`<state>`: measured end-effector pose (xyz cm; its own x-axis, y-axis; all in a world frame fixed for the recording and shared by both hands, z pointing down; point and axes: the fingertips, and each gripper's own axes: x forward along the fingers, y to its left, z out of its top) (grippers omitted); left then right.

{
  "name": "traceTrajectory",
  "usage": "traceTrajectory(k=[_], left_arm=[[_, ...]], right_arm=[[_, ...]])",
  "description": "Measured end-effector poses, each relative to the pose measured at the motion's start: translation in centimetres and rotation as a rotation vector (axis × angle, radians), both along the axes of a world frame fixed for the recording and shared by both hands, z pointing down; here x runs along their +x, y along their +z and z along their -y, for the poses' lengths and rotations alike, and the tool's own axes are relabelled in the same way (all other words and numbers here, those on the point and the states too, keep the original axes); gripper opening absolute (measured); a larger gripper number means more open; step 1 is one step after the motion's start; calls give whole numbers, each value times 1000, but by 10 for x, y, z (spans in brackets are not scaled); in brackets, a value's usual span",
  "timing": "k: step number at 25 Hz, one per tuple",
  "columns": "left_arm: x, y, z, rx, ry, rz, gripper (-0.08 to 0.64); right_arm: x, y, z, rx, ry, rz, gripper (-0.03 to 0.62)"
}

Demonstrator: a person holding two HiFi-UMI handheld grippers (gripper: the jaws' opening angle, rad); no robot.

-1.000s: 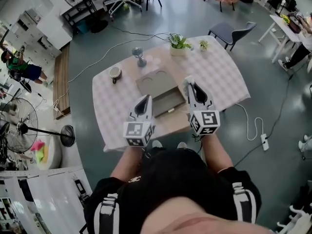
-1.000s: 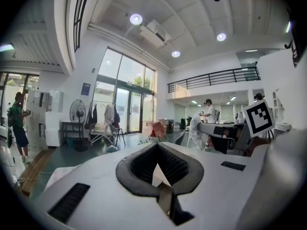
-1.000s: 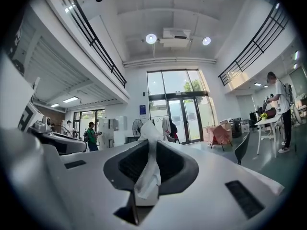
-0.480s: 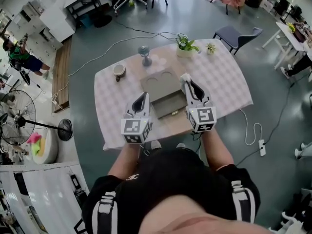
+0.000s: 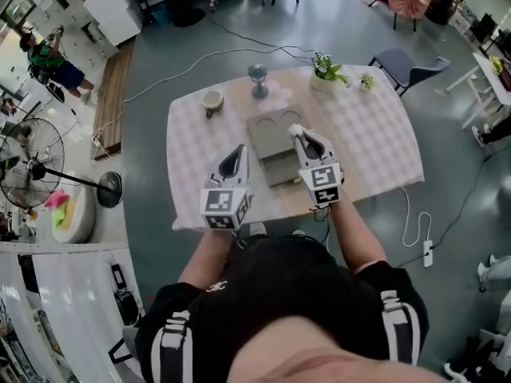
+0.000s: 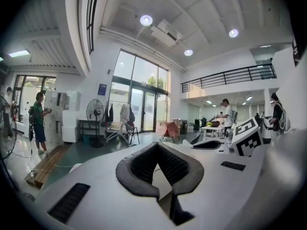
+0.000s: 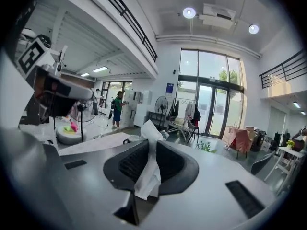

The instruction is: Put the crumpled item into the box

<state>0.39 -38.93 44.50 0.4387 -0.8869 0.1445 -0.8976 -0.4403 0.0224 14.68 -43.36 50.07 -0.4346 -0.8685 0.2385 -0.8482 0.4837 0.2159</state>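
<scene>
1. Pickup is done: my right tool (image 7: 149, 145) is clamped narrowly on the crumpled paper (image 7: 146, 174).
2. It hangs at the right edge of the open box (image 5: 279, 168) on the worktop (image 5: 367, 134), and the paper is not yet inside.
3. My left tool (image 6: 156, 150) is closed with nothing in it.
4. I judge 2 steps left: position the paper over the box and release it.
</scene>
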Motion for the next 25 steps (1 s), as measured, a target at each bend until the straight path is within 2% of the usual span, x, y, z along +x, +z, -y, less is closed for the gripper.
traceTrajectory(k=[6, 13, 25], left_arm=[[-24, 3, 1, -8, -55, 1, -9], [-43, 3, 0, -8, -95, 0, -9], [-56, 6, 8, -11, -105, 6, -9]], right_arm=[[-11, 73, 12, -145, -13, -85, 54], [-18, 139, 15, -236, -48, -214, 54], [-21, 219, 6, -442, -98, -382, 57]])
